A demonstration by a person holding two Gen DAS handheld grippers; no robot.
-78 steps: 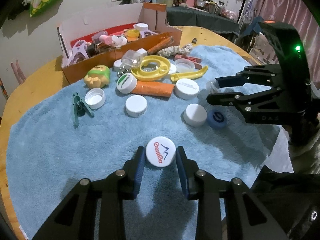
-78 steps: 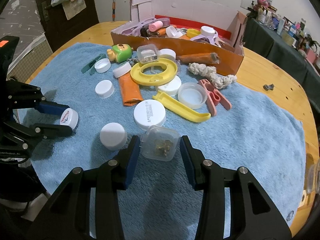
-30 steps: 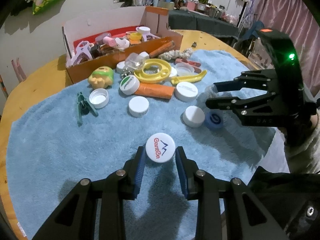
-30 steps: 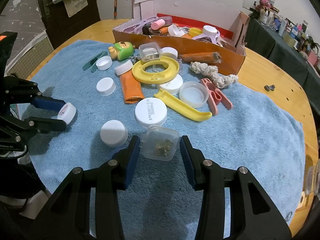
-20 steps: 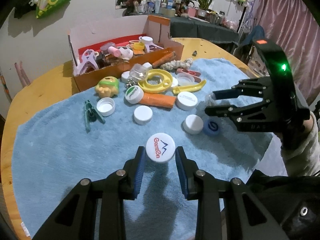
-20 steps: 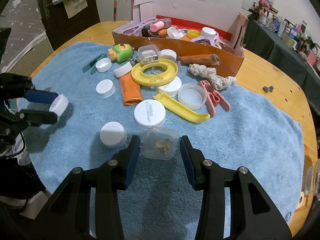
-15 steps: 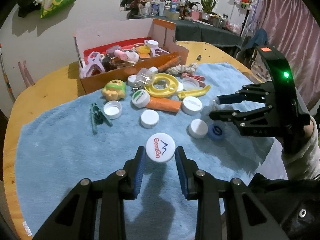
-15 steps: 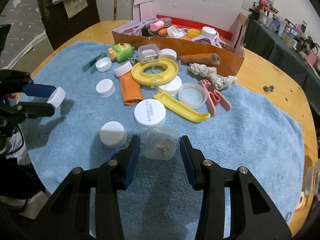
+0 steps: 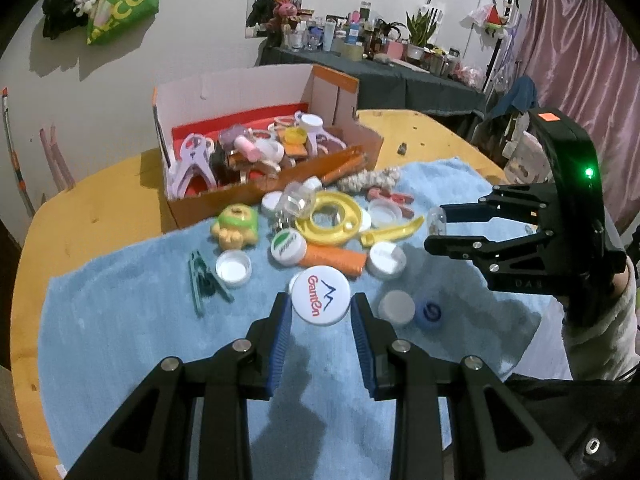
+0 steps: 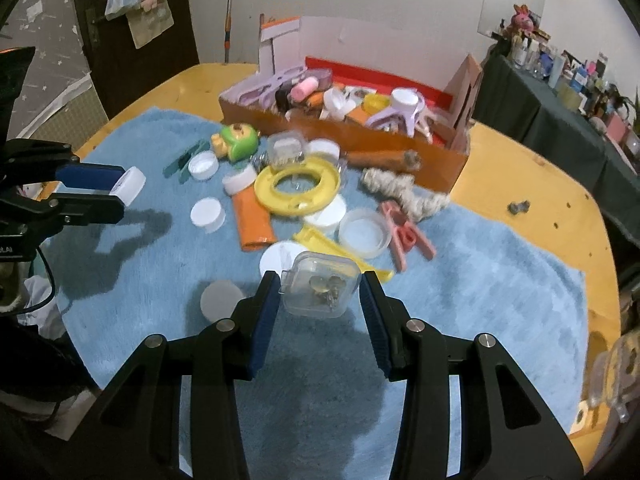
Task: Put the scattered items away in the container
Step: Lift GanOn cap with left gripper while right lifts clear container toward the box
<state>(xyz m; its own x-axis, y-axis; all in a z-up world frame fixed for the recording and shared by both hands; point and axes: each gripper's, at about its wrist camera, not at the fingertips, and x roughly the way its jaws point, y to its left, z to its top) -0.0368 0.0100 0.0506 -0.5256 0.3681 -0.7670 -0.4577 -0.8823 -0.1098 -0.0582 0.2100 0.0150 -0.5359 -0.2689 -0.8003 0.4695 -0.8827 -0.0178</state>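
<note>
Aloft, left gripper (image 9: pixel 320 312): white cap (image 9: pixel 320 295) | right gripper (image 10: pixel 319 300): clear case (image 10: pixel 319 289)

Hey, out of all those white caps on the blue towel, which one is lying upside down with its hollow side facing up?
The white cap beside the green clip, near the towel's left side in the left wrist view. Its open hollow faces up; the others show closed tops.

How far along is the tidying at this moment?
Partly done: the cardboard box already holds clips and caps. In hand: the left hand-held gripper grips a white Ganten cap, and the right hand-held gripper grips a clear plastic case. Left on the blue towel: yellow ring, orange tube, several caps.
</note>
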